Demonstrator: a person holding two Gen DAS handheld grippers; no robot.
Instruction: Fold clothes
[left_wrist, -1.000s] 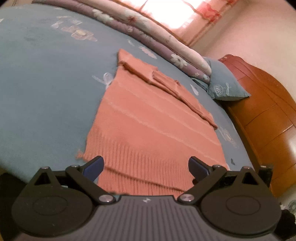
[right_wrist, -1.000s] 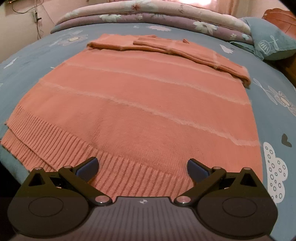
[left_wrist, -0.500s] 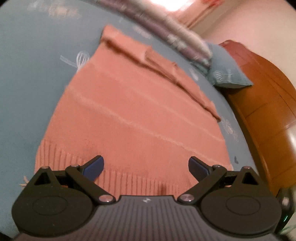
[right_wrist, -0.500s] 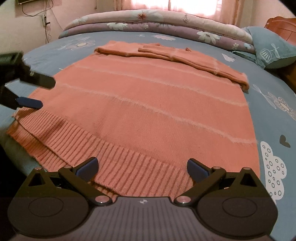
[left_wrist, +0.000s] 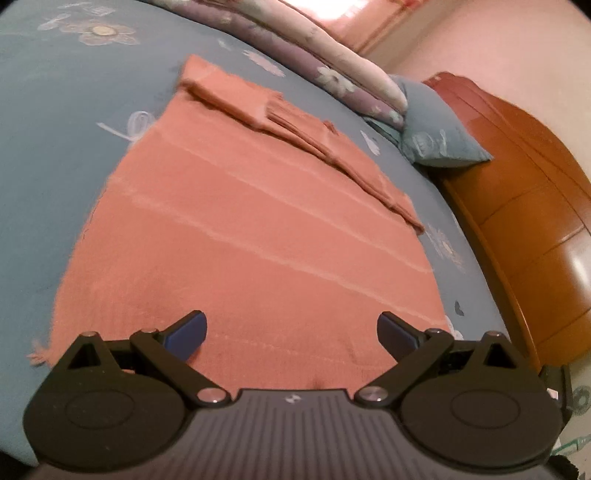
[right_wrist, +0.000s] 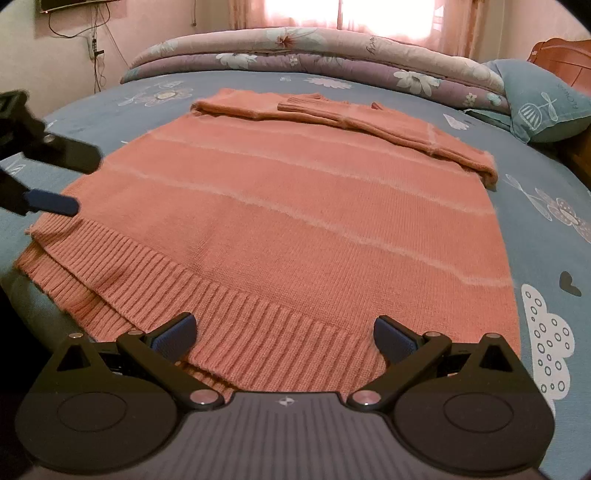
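A salmon knitted sweater (right_wrist: 295, 206) lies flat on the blue bedsheet (right_wrist: 554, 184), its sleeves folded across the far end and its ribbed hem (right_wrist: 207, 291) towards me. My right gripper (right_wrist: 284, 334) is open just above the hem's near right part, nothing between its fingers. My left gripper (left_wrist: 291, 332) is open too, low over the hem's left part of the sweater (left_wrist: 251, 229). In the right wrist view the left gripper (right_wrist: 70, 181) shows at the left edge, its fingers apart above the hem's left corner.
Rolled floral quilts (right_wrist: 332, 55) and a blue pillow (right_wrist: 535, 99) lie along the far side of the bed. A wooden headboard (left_wrist: 524, 206) stands to the right. The bed's near edge (right_wrist: 33, 302) drops away at the lower left.
The left gripper has moved forward and down over the hem's left corner, coming into the right wrist view. The right gripper has drawn back a little. Both stay open.
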